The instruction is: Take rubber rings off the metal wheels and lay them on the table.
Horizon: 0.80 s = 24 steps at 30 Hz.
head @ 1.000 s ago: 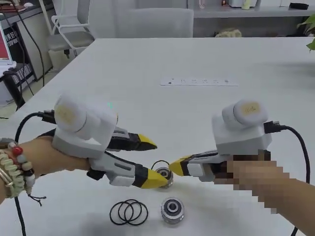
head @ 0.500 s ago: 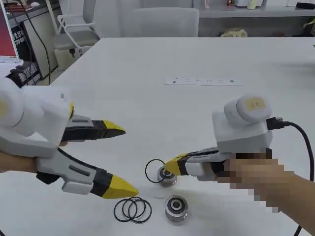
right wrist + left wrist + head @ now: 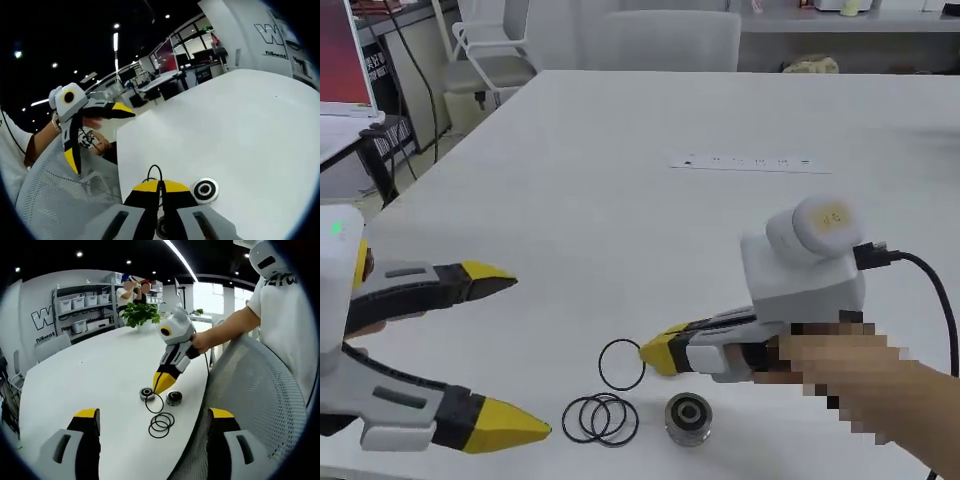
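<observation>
Rubber ring (image 3: 601,364), a single black loop, is pinched at its edge between the pressed-together yellow tips of the right gripper (image 3: 648,353), just up and left of the metal wheel (image 3: 688,415). Whether the loop touches the table (image 3: 620,200) is hard to tell. Overlapping loose rings (image 3: 600,418) lie flat just left of that wheel. A second wheel (image 3: 147,393) sits near it, beyond the gripper's tip. Well left of the wheel, the left gripper (image 3: 532,357) has its jaws spread wide, holding nothing.

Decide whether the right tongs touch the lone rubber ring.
Touching. The right gripper view shows the right tongs shut on the rubber ring, its loop sticking out past their tips.
</observation>
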Motion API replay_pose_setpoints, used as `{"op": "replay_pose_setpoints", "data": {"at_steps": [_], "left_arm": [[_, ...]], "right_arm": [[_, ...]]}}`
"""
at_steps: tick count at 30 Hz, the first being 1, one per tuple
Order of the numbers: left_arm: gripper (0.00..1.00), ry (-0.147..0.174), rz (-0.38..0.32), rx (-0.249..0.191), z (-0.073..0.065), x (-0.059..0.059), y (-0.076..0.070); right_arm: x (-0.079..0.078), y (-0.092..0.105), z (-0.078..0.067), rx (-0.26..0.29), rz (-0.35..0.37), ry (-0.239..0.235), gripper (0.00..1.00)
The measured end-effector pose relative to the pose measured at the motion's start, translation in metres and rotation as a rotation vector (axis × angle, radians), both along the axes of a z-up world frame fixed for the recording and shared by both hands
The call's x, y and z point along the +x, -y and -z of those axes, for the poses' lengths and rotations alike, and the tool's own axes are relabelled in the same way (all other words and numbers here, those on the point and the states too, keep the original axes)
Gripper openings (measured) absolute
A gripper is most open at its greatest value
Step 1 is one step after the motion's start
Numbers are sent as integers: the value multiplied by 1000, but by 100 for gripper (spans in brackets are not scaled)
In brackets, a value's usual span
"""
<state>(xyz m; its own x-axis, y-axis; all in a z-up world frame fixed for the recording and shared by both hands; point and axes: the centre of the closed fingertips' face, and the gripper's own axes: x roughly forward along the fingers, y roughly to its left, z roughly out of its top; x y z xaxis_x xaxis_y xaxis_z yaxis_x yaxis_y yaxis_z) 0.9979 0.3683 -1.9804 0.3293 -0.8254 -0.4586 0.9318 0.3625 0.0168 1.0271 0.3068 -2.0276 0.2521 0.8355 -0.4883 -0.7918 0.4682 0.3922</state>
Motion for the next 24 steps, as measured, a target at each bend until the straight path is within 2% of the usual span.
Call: {"op": "replay_pose_setpoints", "data": {"at_steps": [5, 9, 13, 17, 20, 24], "left_arm": [[89, -26, -21, -12, 13, -7, 2], [88, -63, -17, -18, 19, -14, 5], [88, -51, -36, -22, 17, -9, 3], [88, -64, -52, -37, 17, -9, 1], [87, -58, -56, -35, 17, -8, 1], [87, -70, -61, -39, 18, -9, 1]], "right_arm": [[-7, -8, 0, 3, -27, -4, 0], [-16, -16, 6, -11, -62, -11, 0], [-25, -23, 12, -32, -98, -12, 0], [-32, -27, 19, -63, -130, -4, 0], [-33, -28, 24, -86, -140, 6, 0], [-31, -25, 32, -136, -144, 30, 0]]}}
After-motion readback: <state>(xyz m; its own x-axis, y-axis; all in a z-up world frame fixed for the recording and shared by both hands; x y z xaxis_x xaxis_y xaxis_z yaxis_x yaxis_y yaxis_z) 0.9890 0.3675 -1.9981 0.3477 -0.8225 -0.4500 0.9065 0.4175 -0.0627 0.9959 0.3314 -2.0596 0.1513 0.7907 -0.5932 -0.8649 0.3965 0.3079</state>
